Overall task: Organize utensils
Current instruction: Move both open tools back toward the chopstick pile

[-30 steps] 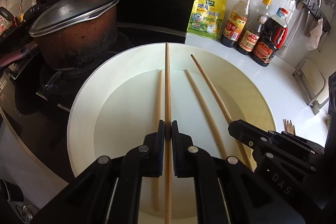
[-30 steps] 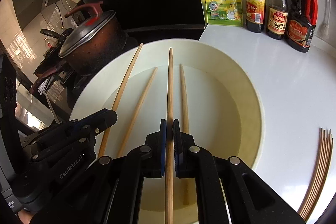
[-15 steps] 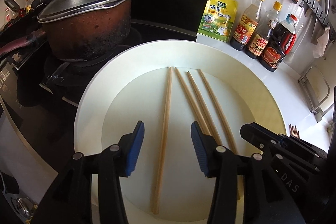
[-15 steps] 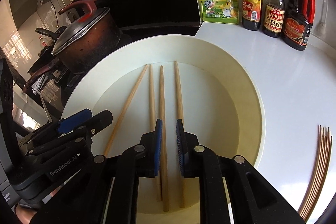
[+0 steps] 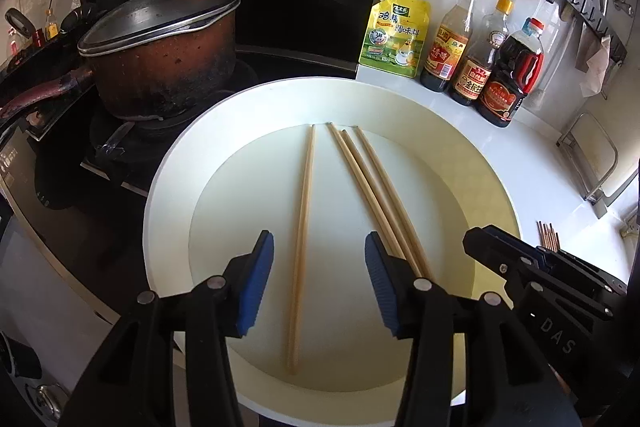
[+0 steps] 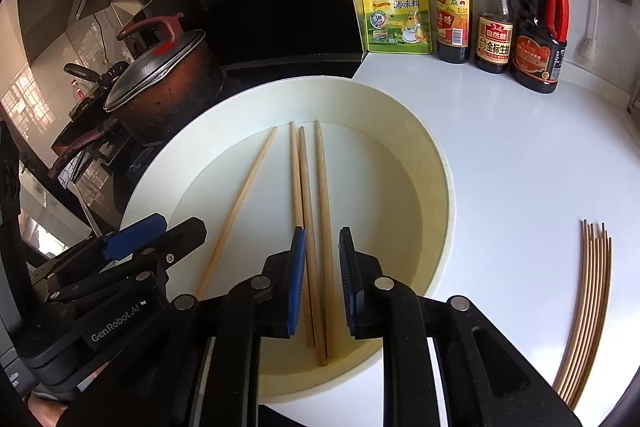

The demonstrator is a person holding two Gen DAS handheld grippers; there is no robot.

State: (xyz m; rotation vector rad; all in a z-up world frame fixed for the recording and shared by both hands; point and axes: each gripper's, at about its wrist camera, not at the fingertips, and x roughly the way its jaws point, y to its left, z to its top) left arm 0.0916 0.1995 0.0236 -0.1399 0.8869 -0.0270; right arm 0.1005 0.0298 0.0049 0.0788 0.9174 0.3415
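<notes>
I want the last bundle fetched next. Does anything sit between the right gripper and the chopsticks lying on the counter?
Nothing visible does. From the right gripper to the bundle of chopsticks there is only the plate's rim and bare white counter.

we see matt wooden chopsticks (image 5: 301,227) lying in a smooth cream plate (image 5: 168,187), a scorched, rough-sided pot (image 5: 160,63) under a dull metal lid (image 5: 156,19), and a glossy white counter (image 6: 520,155).
</notes>
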